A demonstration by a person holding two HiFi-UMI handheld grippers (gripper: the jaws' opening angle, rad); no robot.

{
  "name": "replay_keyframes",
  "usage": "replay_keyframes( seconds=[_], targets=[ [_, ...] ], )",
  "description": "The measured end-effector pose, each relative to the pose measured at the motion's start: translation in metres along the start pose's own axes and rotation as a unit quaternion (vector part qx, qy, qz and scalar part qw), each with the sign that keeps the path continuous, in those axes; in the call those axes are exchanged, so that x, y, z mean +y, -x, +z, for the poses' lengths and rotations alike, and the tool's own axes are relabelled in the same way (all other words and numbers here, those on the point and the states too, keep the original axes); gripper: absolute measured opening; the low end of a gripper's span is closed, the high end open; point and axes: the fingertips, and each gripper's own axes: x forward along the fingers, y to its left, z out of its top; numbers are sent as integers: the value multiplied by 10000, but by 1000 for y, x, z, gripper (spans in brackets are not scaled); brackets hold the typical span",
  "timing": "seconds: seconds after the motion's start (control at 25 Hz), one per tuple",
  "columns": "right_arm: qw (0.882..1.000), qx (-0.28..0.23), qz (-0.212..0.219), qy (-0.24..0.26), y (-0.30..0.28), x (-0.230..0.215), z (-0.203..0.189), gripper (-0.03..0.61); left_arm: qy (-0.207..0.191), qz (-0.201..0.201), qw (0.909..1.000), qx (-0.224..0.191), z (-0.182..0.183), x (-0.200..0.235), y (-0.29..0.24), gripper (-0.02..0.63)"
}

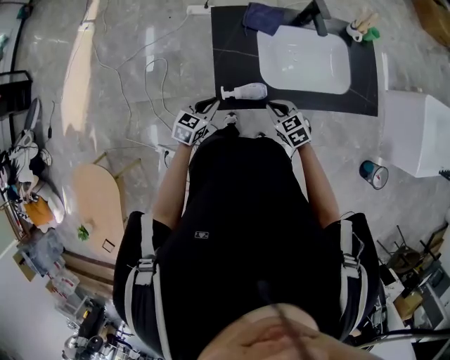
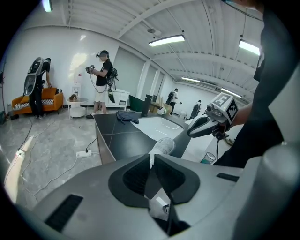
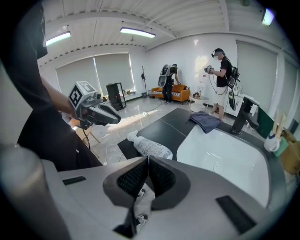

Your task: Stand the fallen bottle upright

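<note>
A white bottle lies on its side near the front edge of the black counter, its neck pointing left. In the left gripper view the bottle shows just past my left gripper, whose jaws are shut with nothing between them. The right gripper view has the bottle just ahead of my right gripper, also shut and empty. From the head view, the left gripper and the right gripper hover at the counter's front edge, on either side of the bottle, not touching it.
A white sink basin is set into the counter right of the bottle, with a black faucet and a dark cloth behind it. A white box and a cup stand on the floor at right. Cables cross the floor at left.
</note>
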Motion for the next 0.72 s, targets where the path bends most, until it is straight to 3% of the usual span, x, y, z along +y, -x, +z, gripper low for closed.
replay_keyframes(
  seconds=[0.28, 0.72],
  targets=[
    [9995, 73, -228, -217, -2, -2, -7, 63, -273, -455, 9985, 139, -6, 4, -14, 32],
    [9976, 216, -532, -382, -2, 1, -16, 63, -761, -1032, 9910, 390, -11, 11, -38, 185]
  ],
)
